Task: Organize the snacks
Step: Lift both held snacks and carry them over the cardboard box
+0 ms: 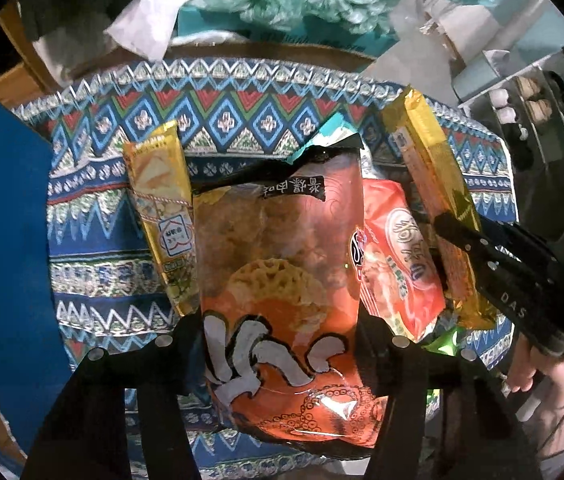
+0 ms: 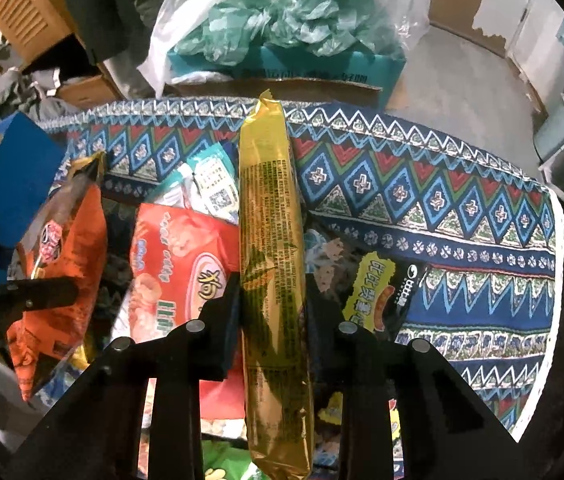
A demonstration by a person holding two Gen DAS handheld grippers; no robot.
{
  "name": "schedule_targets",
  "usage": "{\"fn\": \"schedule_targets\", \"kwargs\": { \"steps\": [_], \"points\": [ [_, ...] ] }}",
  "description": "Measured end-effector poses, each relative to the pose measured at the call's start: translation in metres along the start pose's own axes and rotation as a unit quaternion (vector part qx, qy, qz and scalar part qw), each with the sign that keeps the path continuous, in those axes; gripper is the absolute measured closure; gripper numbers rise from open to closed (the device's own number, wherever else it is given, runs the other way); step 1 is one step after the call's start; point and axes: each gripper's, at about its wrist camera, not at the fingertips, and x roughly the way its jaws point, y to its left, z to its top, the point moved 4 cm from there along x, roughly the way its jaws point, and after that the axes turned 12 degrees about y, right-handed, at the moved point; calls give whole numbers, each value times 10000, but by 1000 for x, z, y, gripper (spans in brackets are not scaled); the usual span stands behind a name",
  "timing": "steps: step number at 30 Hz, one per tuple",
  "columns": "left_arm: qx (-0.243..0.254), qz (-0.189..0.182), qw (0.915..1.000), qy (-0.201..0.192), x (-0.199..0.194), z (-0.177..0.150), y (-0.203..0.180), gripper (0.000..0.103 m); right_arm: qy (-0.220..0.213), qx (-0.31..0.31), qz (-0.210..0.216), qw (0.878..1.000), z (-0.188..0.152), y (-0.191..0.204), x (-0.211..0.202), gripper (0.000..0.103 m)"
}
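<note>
My left gripper (image 1: 282, 332) is shut on a large orange snack bag (image 1: 278, 264) and holds it over the patterned cloth (image 1: 102, 208). The bag also shows at the left of the right wrist view (image 2: 62, 264). My right gripper (image 2: 272, 300) is shut on a long gold biscuit pack (image 2: 272, 248), lifted above the pile. The pack shows at the right of the left wrist view (image 1: 434, 184), with my right gripper (image 1: 448, 226) on it. A red-pink snack bag (image 2: 186, 264) lies between them. A yellow wafer pack (image 1: 160, 208) lies left of the orange bag.
A black and yellow snack pack (image 2: 378, 292) and a white and teal pack (image 2: 206, 184) lie on the cloth. A blue box (image 1: 2, 240) stands at the left. A teal box with crumpled plastic (image 2: 282, 36) sits behind the cloth. A cardboard box (image 2: 22, 12) is far left.
</note>
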Motion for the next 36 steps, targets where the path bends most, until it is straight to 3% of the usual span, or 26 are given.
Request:
{"fn": "schedule_targets", "kwargs": {
  "steps": [11, 25, 32, 36],
  "points": [
    [160, 124, 9980, -597, -50, -15, 4, 42, -524, 140, 21, 9985, 0, 14, -44, 77],
    [206, 318, 9927, -1144, -95, -38, 26, 42, -1228, -257, 124, 9920, 3, 79, -100, 77],
    [205, 554, 9900, -1281, -107, -51, 46, 42, -1212, -490, 257, 9911, 5, 108, -105, 77],
    [97, 477, 9905, -1285, -112, -59, 65, 42, -1095, -587, 305, 9918, 5, 125, -102, 77]
  ]
}}
